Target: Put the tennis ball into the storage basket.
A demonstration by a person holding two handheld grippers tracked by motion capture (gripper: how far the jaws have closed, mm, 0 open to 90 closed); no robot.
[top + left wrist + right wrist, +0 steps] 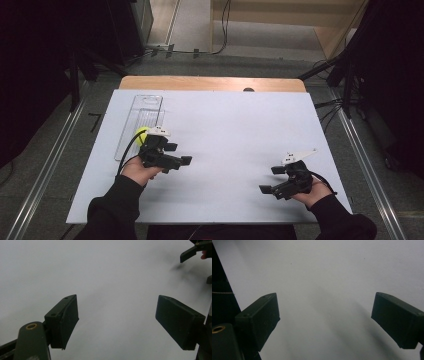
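Two grippers are hovering over the white table (230, 150) right now, and neither one is holding anything. The thing that matters is the yellow-green ball (141, 134), which is sitting in the clear tray (150, 102), down at the tray's near end.

Taking that tray as the landmark: the left gripper (181, 161) is hanging just off the tray's near right corner, with the left hand (142, 172) right beside the ball. But its jaws are pointing away from the tray, out toward the middle of the table, so the ball is lying behind and to the side of the jaws, not in front of them. I'd guess the hand needs to swing back toward the tray before any pinch can happen. The tray's long axis is running away from the person, toward the far edge.

The right gripper (269, 186) is sitting well apart from the tray, way across the table, so the left one is clearly the nearer.

The high view is giving you the ball and tray. In the left gripper view the left jaws are standing spread with nothing but bare table between them, and a bit of the right gripper is peeking in at the top right corner. In the right gripper view the right jaws are also standing spread, over plain table.
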